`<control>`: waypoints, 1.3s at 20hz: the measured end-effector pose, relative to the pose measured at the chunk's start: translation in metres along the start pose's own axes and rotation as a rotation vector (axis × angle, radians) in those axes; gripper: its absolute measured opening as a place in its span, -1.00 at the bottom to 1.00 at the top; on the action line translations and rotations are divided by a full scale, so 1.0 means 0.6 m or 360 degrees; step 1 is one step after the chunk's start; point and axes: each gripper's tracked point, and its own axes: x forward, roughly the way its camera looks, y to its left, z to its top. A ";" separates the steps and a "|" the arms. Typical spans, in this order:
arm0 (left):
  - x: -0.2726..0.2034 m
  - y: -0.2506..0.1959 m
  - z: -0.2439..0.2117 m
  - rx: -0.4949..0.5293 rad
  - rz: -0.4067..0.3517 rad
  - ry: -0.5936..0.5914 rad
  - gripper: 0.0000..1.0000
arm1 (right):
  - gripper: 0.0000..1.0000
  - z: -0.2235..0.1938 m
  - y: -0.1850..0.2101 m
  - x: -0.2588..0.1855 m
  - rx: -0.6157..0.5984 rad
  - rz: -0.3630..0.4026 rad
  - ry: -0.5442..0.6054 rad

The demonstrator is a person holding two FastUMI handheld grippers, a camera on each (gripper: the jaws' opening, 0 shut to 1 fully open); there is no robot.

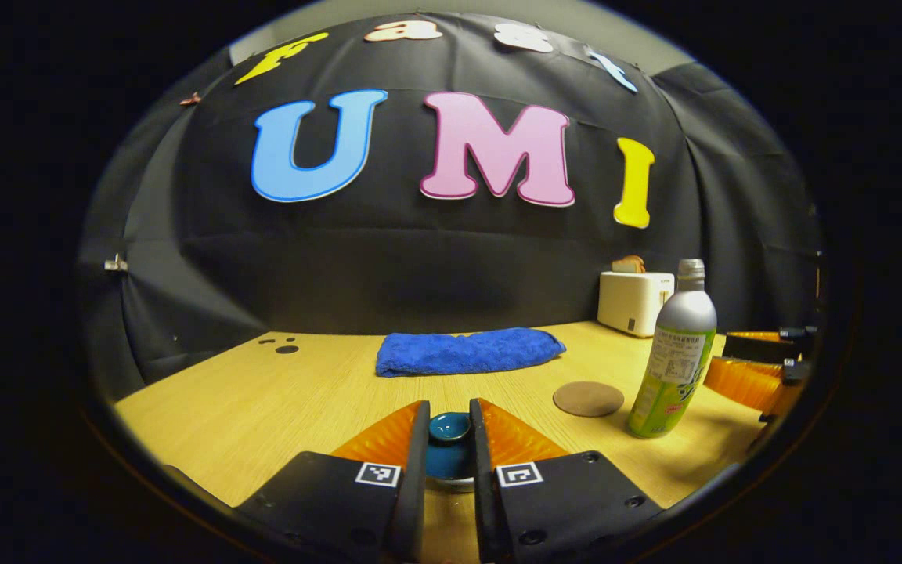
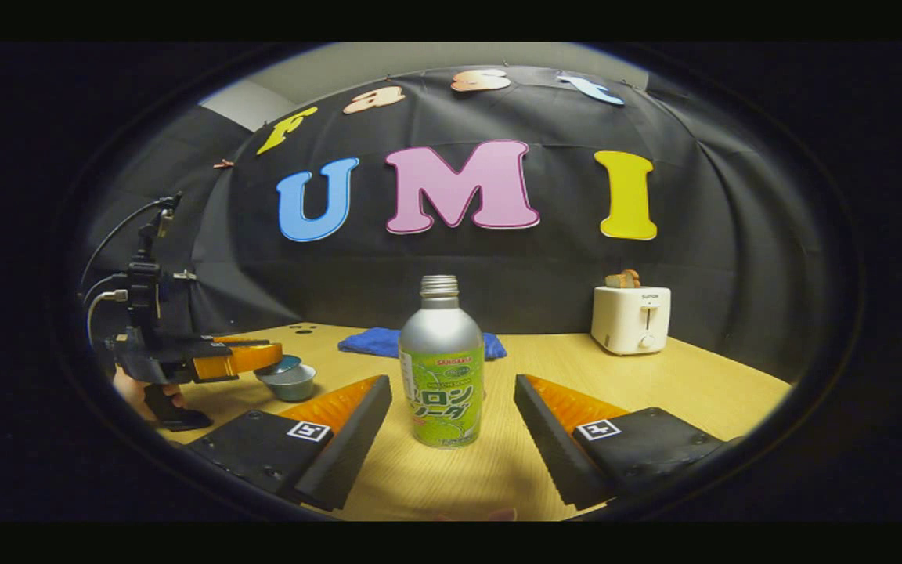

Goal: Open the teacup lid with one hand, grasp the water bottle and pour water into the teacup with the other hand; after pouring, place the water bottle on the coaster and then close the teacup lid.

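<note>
In the left gripper view we see the fingers of the left gripper (image 1: pixel 449 439) drawn close together on either side of the blue knob of the teacup lid (image 1: pixel 449 429); they appear to touch it on both sides, so we take them as clamped on the lid. In the right gripper view that same gripper sits over the teacup (image 2: pixel 288 381) at the left side of the bench (image 2: pixel 701 392), held by a hand (image 2: pixel 136 392), and we cannot tell whether the lid is raised off the cup. The fingers of the right gripper (image 2: pixel 452 427) are spread wide, one on each side of the water bottle (image 2: pixel 441 368), neither touching it. The bottle stands upright on the bench with no cap on its neck. In the left gripper view a round brown coaster (image 1: pixel 588 399) lies flat just beside the bottle, bare. Farther back we see a folded blue towel (image 1: pixel 467 352) lying along the bench, and near the cloth wall a white toaster (image 2: pixel 630 319) with a slice of bread (image 2: pixel 623 279) in its slot.
</note>
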 end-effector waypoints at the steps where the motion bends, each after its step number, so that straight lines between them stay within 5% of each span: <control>1: -0.009 0.002 0.005 -0.0052 0.0014 -0.0026 -0.40 | 0.95 0.001 0.003 0.001 0.0001 0.0019 0.0000; 5: -0.044 0.021 0.031 -0.0203 0.0067 -0.0128 -0.40 | 0.95 -0.002 0.013 0.026 0.0002 0.0046 0.0007; 15: -0.078 0.071 0.050 -0.0291 0.0104 -0.0244 -0.40 | 0.94 -0.003 0.015 0.071 0.0001 0.0024 0.0010; 17: -0.078 0.075 0.051 -0.0314 0.0101 -0.0248 -0.40 | 0.62 -0.005 0.013 0.069 0.0000 0.0029 0.0015; 21: -0.077 0.091 0.048 -0.0313 0.0120 -0.0241 -0.40 | 0.54 0.000 0.018 0.074 -0.0049 0.0049 0.0009; 26: -0.086 0.111 0.053 -0.0356 0.0126 -0.0251 -0.40 | 0.53 0.063 0.010 0.092 -0.0761 -0.0080 -0.0075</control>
